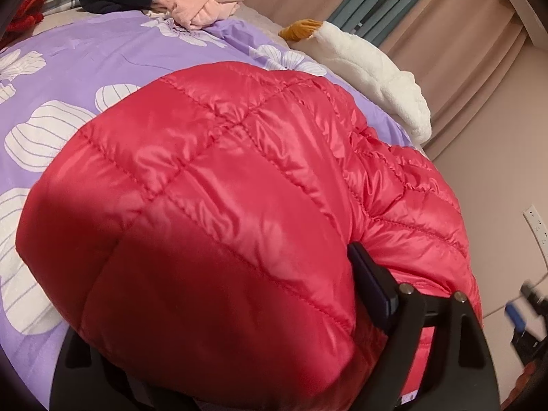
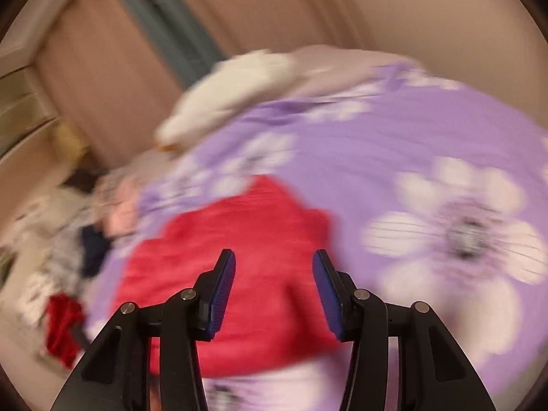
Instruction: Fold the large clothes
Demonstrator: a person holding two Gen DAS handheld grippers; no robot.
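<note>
The red puffer jacket (image 1: 239, 212) bulges between the left gripper (image 1: 219, 311) jaws, spread wide (contact unclear); the right gripper (image 2: 274, 294) hangs parted, empty, above it.

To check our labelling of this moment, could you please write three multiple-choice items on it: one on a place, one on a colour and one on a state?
1. Where does the white fleece item lie?
A. on the floor
B. at the bed's edge, beyond the red jacket
C. under the red jacket

2. What colour is the bed cover?
A. purple with white flowers
B. plain green
C. blue stripes

3. How does the right claw stand?
A. shut on the red jacket
B. shut on the bed cover
C. open, nothing between its fingers

Answers: B, it rests along the bed's far edge, past the jacket; A, white flowers on purple show in both views; C, a clear gap shows between its pads, with the jacket lying below.
</note>
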